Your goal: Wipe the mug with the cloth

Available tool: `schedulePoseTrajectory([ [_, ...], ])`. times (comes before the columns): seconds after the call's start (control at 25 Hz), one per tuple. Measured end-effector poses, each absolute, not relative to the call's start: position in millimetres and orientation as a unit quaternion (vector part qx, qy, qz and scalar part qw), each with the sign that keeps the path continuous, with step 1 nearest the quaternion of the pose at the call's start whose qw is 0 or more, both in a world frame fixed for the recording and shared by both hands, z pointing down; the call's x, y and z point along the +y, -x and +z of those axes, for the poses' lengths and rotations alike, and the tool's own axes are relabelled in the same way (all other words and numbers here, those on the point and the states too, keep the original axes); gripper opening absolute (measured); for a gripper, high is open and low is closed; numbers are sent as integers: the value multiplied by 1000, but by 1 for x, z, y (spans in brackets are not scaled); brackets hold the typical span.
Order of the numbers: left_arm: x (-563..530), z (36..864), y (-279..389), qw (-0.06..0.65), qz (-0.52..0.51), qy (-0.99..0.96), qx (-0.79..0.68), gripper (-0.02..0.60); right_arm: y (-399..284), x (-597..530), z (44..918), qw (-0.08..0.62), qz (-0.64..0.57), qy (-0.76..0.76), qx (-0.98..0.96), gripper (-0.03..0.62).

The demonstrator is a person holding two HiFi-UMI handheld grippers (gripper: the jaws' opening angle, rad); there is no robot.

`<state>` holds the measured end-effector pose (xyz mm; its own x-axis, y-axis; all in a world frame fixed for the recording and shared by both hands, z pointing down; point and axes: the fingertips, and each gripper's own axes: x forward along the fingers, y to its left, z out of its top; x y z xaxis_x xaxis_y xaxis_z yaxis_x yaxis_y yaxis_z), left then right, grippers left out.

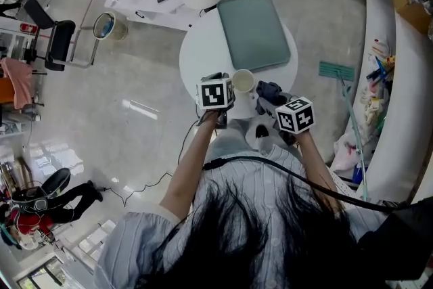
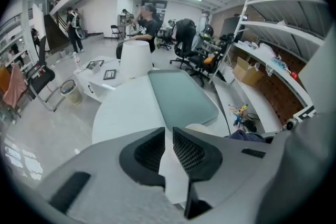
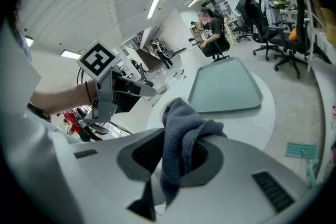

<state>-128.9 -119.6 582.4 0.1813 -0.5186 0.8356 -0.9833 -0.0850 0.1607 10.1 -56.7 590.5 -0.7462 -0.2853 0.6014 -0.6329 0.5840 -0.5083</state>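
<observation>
A cream mug [image 1: 243, 81] hangs over the near edge of the round white table [image 1: 203, 57], just right of my left gripper [image 1: 229, 86]. In the left gripper view the jaws [image 2: 168, 136] stand nearly together with a white part of the mug pinched between them, and the mug's rim [image 2: 198, 127] shows beyond the right jaw. My right gripper [image 1: 274, 101] is shut on a dark blue cloth [image 1: 268, 90], close beside the mug. In the right gripper view the cloth [image 3: 181, 128] bunches up out of the jaws [image 3: 173, 149] and drapes down between them.
A grey-green tray [image 1: 254, 30] lies on the far half of the round table. Behind it stands a white table [image 1: 169, 3] with a white shade and marker boards. A bin [image 1: 105, 26] and chairs are at the left, a curved shelf [image 1: 406, 78] at the right.
</observation>
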Motion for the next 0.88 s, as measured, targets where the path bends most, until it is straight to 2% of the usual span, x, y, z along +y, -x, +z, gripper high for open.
schedulePoseTrajectory([
  [0.16, -110, 564, 143, 377, 270, -667, -583, 57, -11, -54, 573, 227, 351, -258, -871, 80],
  [0.68, -43, 523, 108, 385, 140, -704, -580, 46, -16, -29, 524, 201, 286, -204, -914, 80],
  [0.88, -10, 519, 96, 381, 139, -702, -586, 44, -21, -12, 523, 206, 274, -187, -920, 80],
])
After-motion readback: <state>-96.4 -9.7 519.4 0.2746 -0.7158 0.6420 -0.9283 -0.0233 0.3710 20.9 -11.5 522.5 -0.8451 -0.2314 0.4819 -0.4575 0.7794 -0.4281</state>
